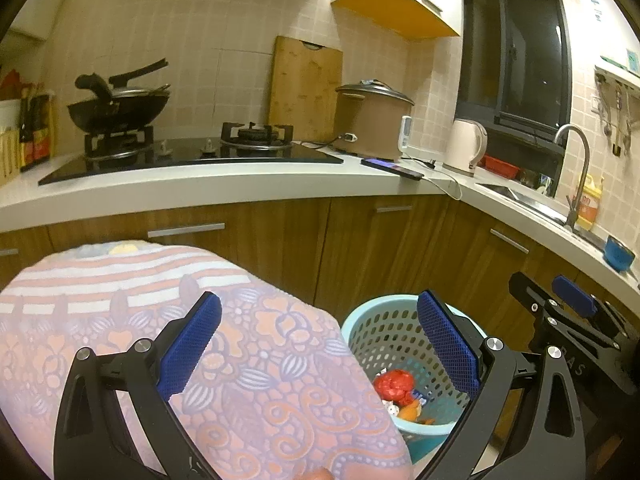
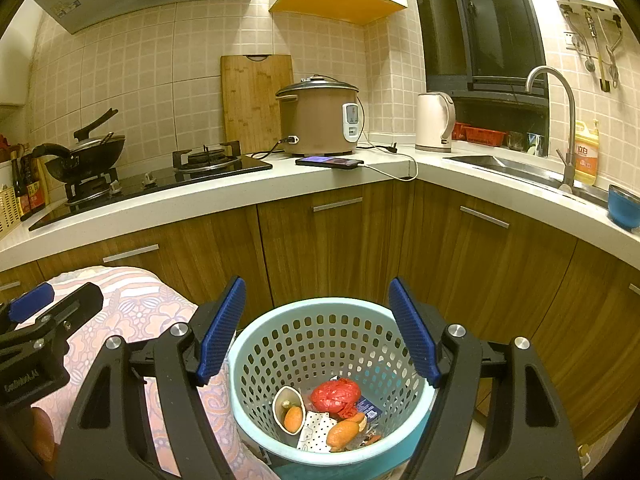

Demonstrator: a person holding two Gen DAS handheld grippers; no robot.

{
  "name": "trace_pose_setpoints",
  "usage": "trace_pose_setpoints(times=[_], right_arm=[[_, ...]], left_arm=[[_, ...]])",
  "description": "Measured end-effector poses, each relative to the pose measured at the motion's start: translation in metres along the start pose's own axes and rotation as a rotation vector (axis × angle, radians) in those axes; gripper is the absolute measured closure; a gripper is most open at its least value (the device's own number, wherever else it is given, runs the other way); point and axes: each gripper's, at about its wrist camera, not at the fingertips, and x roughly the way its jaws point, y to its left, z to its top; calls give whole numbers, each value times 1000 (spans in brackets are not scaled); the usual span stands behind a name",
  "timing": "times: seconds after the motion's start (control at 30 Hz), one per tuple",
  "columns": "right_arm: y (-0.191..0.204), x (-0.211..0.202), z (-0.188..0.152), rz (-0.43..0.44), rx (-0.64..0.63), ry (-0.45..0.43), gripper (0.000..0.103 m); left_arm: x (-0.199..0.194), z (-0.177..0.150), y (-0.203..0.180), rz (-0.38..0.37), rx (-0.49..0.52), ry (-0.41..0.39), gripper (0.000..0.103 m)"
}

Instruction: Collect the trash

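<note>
A light blue perforated waste basket (image 2: 320, 332) stands on the floor in front of the wooden cabinets. It holds a crumpled red bag (image 2: 335, 396), orange peels (image 2: 342, 434), a half shell and paper scraps. My right gripper (image 2: 318, 332) is open and empty, held above the basket. My left gripper (image 1: 320, 344) is open and empty, above a patterned pink cloth surface (image 1: 120, 320) to the left of the basket (image 1: 372, 332). The right gripper also shows at the right of the left wrist view (image 1: 560, 320).
An L-shaped white counter (image 2: 280, 184) carries a gas hob with a wok (image 2: 86, 156), a rice cooker (image 2: 318, 116), a charging phone (image 2: 330, 162), a kettle (image 2: 434, 122), a sink with tap (image 2: 560, 120) and a blue bowl (image 2: 624, 210).
</note>
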Motion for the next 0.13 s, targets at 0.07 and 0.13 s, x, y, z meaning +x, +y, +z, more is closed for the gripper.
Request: trace_pose_setpoints(times=[0.07, 0.13], right_arm=[[0, 0, 0, 4, 4, 1, 33], [1, -1, 0, 5, -1, -2, 33]], left_arm=[[0, 0, 2, -2, -5, 0, 8], [-1, -1, 1, 2, -2, -5, 8]])
